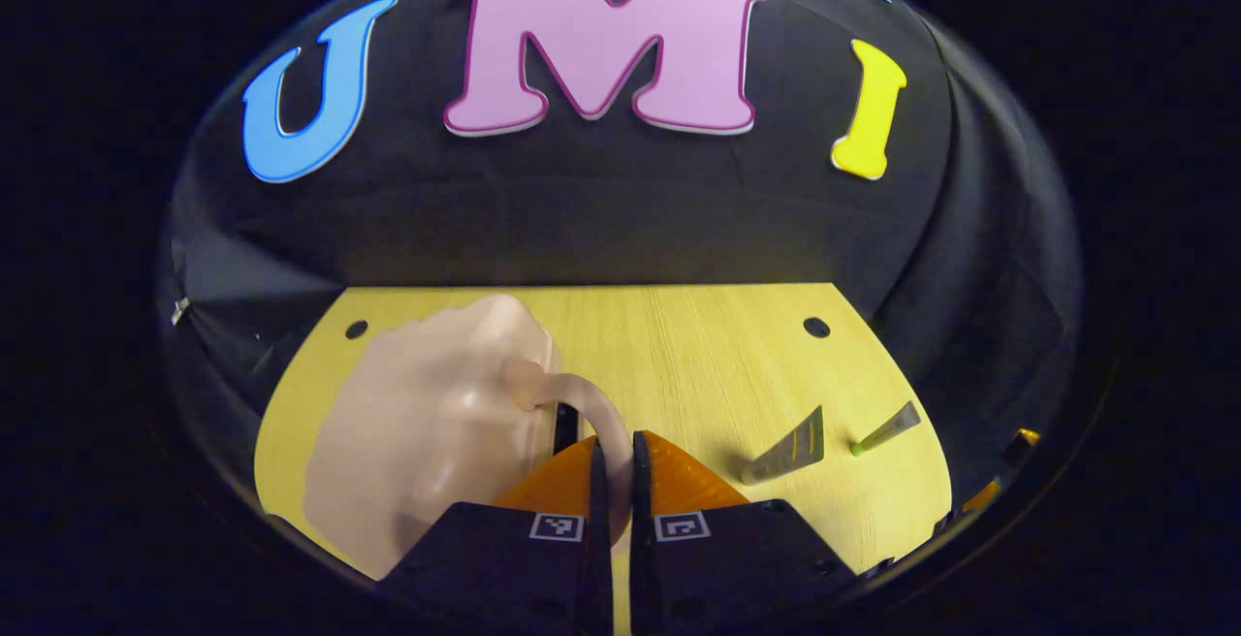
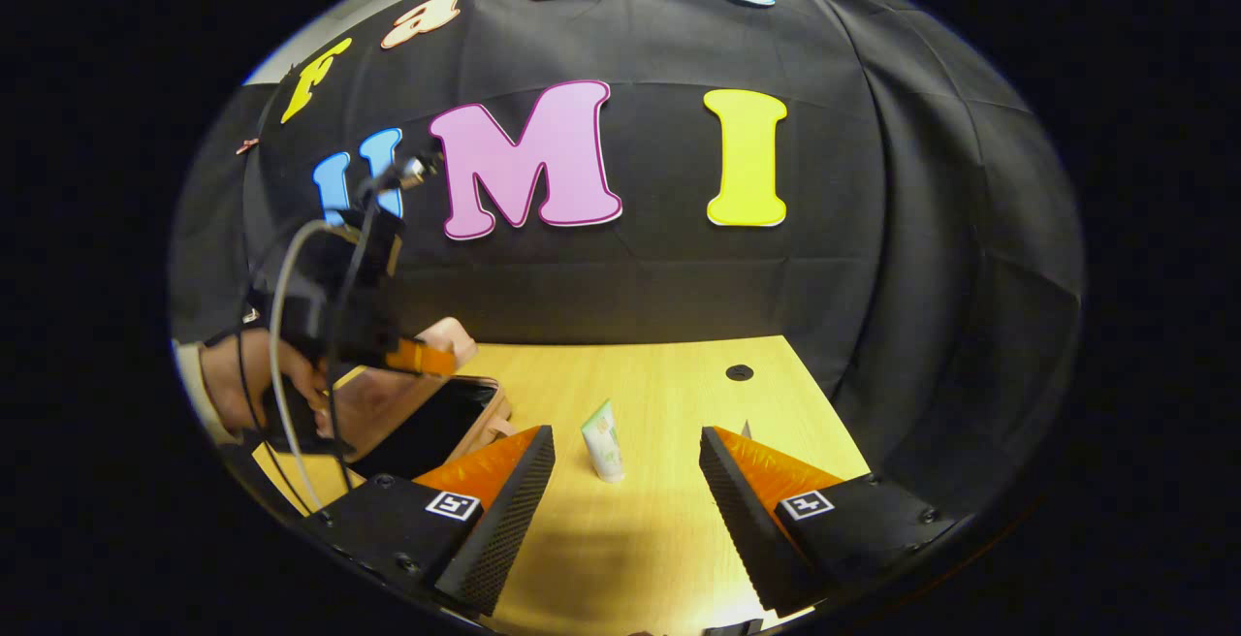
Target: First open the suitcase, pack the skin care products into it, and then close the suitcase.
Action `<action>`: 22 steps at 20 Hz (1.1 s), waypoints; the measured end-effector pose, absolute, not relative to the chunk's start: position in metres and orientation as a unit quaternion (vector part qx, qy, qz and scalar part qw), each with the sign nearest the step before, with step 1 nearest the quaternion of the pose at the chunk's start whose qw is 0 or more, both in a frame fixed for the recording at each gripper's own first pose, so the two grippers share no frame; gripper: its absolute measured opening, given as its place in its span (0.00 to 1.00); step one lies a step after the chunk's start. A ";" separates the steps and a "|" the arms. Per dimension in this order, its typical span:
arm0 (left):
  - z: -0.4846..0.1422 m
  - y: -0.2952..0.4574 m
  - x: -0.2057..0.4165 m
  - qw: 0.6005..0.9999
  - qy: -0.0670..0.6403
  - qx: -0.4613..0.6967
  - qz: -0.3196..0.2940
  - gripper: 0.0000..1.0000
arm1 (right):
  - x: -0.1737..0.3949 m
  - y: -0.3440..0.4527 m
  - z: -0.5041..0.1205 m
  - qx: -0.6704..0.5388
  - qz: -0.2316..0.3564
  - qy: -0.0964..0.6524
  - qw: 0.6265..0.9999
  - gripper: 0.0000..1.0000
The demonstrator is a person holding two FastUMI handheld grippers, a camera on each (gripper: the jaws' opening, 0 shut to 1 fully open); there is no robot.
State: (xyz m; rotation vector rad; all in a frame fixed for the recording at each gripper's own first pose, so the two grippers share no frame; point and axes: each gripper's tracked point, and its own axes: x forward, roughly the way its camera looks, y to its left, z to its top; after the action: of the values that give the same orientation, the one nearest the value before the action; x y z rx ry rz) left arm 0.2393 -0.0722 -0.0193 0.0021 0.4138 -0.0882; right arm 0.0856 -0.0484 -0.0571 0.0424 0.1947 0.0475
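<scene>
A pale pink suitcase (image 1: 427, 442) sits on the left of the wooden table (image 1: 679, 345) in the left gripper view. Its curved handle (image 1: 582, 398) runs down between the fingers of my left gripper (image 1: 618, 486), which is shut on it. In the right gripper view the suitcase lid (image 2: 373, 403) is lifted and a dark inside (image 2: 427, 437) shows beneath it, with the left gripper (image 2: 412, 357) at the lid's top edge. Two skin care tubes (image 1: 785, 450) (image 1: 887, 430) lie to the right. My right gripper (image 2: 625, 505) stands open, with a white tube (image 2: 603, 440) upright just beyond its fingers.
A person's hand (image 2: 242, 384) holds the left gripper, and a grey cable (image 2: 281, 345) loops from it. The table has round holes (image 1: 816, 328) near its far corners. The black cloth wall (image 2: 630, 277) stands right behind the table's far edge.
</scene>
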 end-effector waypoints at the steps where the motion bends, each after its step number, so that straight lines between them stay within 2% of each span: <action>1: 0.004 -0.050 0.237 0.981 0.192 -0.001 -0.040 0.12 | 0.086 -0.044 -0.058 0.019 0.023 0.097 0.995 0.96; 5: 0.059 0.069 0.232 0.987 0.155 -0.035 -0.004 0.12 | 0.088 -0.024 -0.055 0.015 0.021 0.099 0.995 0.96; 9: 0.071 0.223 0.236 0.988 0.135 0.010 0.078 0.11 | 0.092 -0.004 -0.059 0.006 0.019 0.112 0.994 0.96; 12: 0.032 0.314 0.252 0.982 0.147 -0.022 0.114 0.10 | 0.095 0.009 -0.061 -0.003 0.012 0.117 0.993 0.96; 16: -0.050 0.403 0.276 0.974 0.182 -0.061 0.122 0.10 | 0.099 0.010 -0.063 -0.003 -0.028 0.115 0.993 0.96; 22: -0.164 0.450 0.308 0.953 0.229 -0.159 0.124 0.10 | 0.098 0.014 -0.085 0.005 -0.068 0.138 0.988 0.96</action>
State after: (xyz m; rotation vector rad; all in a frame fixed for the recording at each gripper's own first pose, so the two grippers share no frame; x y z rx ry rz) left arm 0.3083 0.4500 -0.1638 -0.3221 0.4644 0.2510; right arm 0.0981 0.0143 -0.0849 0.0109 0.2772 -0.1358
